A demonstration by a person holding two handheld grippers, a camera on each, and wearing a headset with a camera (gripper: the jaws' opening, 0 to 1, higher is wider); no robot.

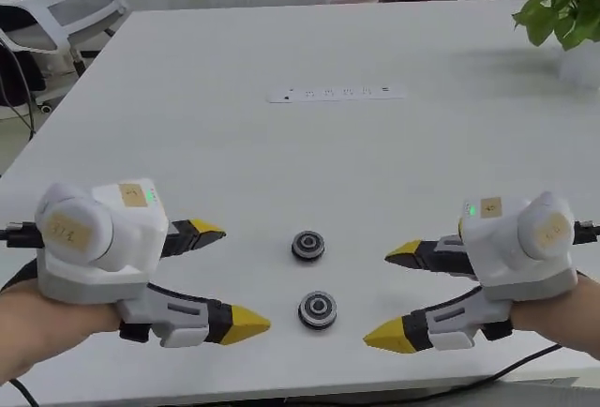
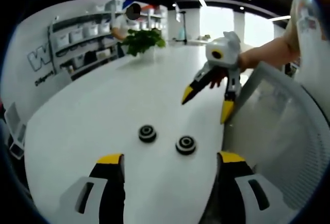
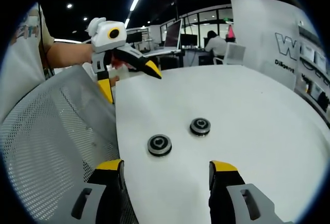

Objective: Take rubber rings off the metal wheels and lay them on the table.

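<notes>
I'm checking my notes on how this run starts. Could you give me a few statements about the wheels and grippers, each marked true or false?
1. Two wheels lie on the table between the grippers. True.
2. The left gripper is shut on a wheel. False: its jaws are open, it holds nothing and it is clear of both wheels.
3. One rubber ring lies loose on the table. False: the dark rings appear to be still on their wheels.
4. A power strip lies farther up the table, beyond the wheels. True.
5. The right gripper is open. True.
</notes>
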